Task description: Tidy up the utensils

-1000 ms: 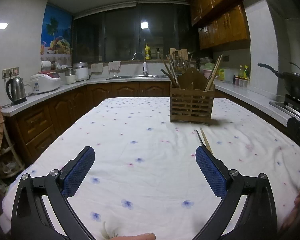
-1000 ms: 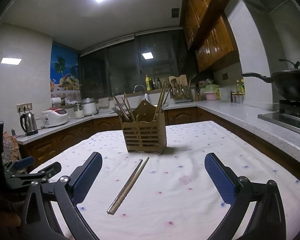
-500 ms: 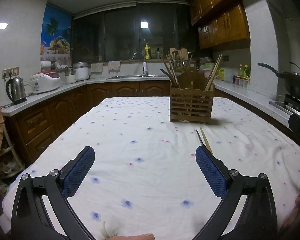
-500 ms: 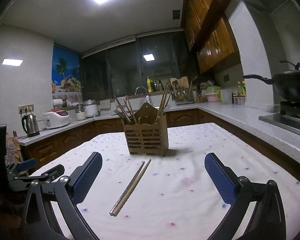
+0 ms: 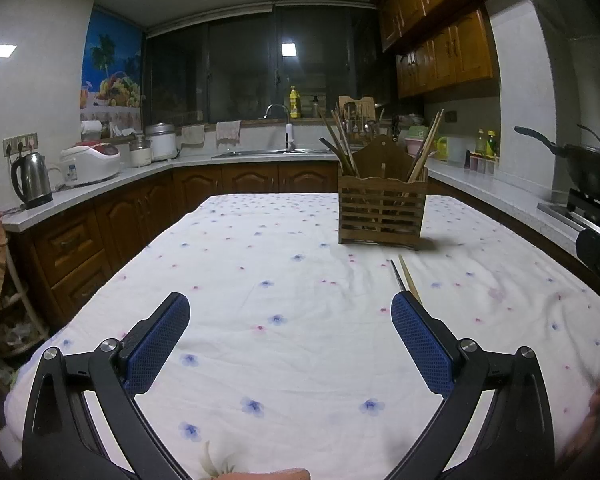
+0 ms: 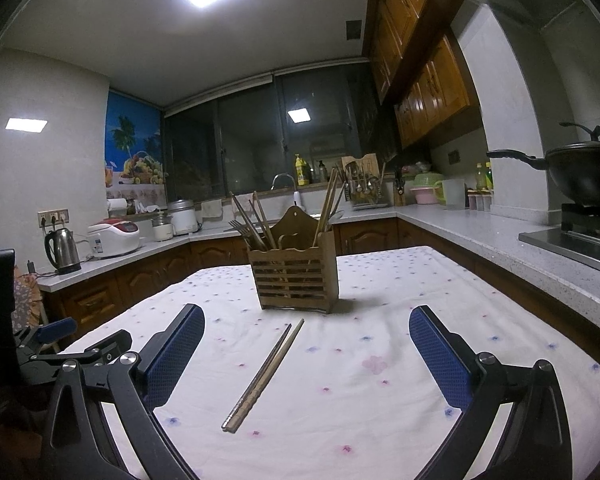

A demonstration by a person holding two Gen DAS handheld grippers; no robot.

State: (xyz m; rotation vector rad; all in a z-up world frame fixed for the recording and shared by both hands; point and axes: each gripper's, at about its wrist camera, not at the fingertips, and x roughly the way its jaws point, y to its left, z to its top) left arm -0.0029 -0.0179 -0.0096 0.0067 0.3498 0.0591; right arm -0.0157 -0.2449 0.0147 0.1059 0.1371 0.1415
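At centre frame of the right wrist view, chopsticks [image 6: 265,376] lay between the right gripper's [image 6: 306,354] spread, empty fingers, the left gripper [image 5: 290,340] likewise agape; best pinched together mid-shaft before lifting to the holder [image 6: 294,280].

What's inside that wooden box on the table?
The wooden box holds chopsticks and a fork, standing upright. Its slats hide their lower ends.
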